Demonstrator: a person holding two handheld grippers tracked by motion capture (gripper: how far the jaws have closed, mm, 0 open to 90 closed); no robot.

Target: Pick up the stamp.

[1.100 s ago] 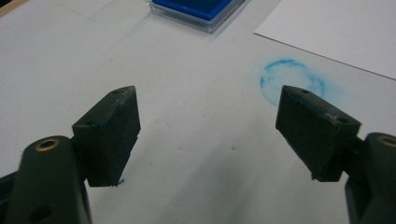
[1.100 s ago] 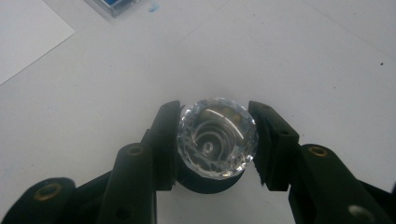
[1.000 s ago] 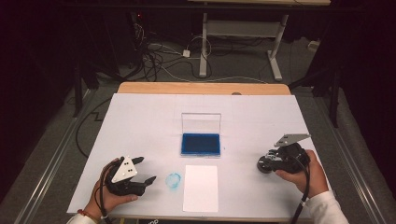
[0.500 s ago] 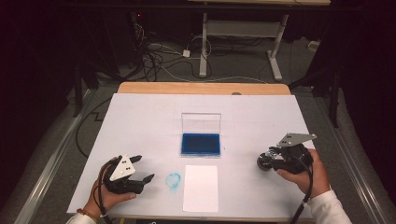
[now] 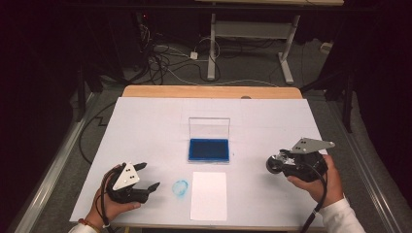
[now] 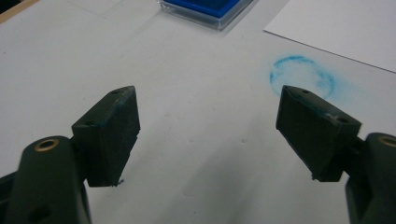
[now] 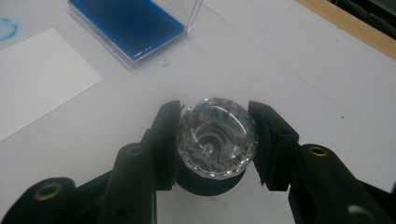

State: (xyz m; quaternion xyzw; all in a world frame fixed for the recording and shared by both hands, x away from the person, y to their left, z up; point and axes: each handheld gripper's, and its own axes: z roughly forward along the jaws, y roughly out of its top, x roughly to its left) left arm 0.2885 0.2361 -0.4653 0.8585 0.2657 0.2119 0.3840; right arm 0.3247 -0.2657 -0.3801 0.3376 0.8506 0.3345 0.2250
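My right gripper (image 7: pixel 215 140) is clamped on the stamp (image 7: pixel 215 142), a faceted clear knob on a round black base, near-right on the worktop (image 5: pixel 145 126). The ink pad (image 5: pixel 209 149), glossy blue in a clear case, lies up and left of it, with the plain white paper (image 5: pixel 209 194) nearer. Left gripper (image 6: pixel 205 130) hangs released, holding nothing.

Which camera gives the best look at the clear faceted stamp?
The right gripper view: the stamp sits close up, clamped between the right gripper jaws. The high view shows it small and dark.
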